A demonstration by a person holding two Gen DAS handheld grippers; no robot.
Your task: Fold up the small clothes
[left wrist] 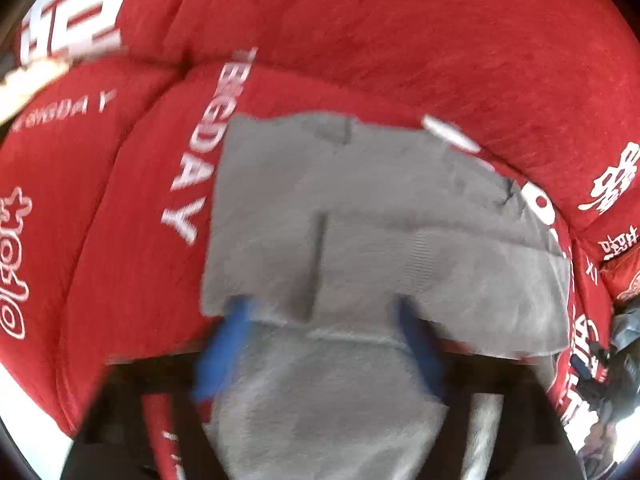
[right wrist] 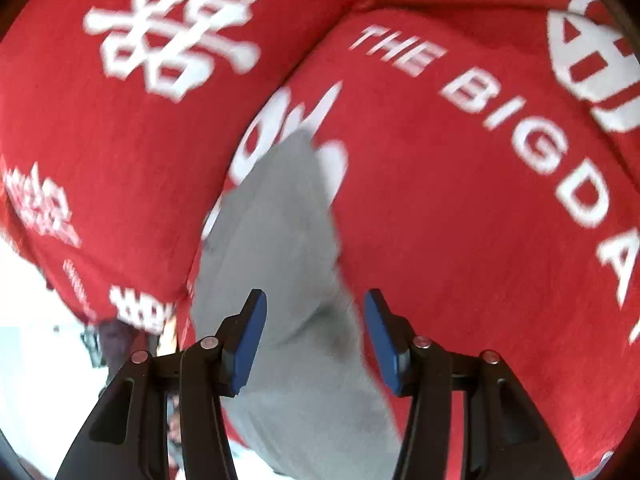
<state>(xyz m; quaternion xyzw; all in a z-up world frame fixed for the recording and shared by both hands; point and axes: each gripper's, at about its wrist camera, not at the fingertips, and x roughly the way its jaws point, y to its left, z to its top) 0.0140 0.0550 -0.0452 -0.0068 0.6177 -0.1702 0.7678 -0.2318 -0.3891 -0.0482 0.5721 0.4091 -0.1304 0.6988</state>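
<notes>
Left view only: my left gripper (left wrist: 322, 316) over a grey garment (left wrist: 360, 200) spread flat on the red cover (left wrist: 400, 40); folded layers and a vertical seam edge show on the cloth. White lettering "DAY" lies just left of it.
Right view only: my right gripper (right wrist: 314, 320) with the garment (right wrist: 288, 220) seen as a narrow grey strip running away from me. The cover (right wrist: 440, 200) reads "THE BIG DA", with white characters to the upper left.
Left fingers: blue pads (left wrist: 224, 344) set wide apart, tips touching the near edge of the upper layer. More grey cloth fills the gap between them. Blur prevents me from telling whether anything is pinched; nothing shows clamped.
Right fingers: blue pads (right wrist: 250, 340) well apart, jaws wide open. The grey strip passes through the gap without either pad pressing it. I hold nothing here.
Left pose: pointed forward and down at the cloth, low over its near edge. Frame is motion-blurred.
Right pose: pointed forward along the strip, tilted down toward the cover; pads sharp, background blurred.
Garment location: on the red cover, in front of both grippers, near edge between my left fingers.
</notes>
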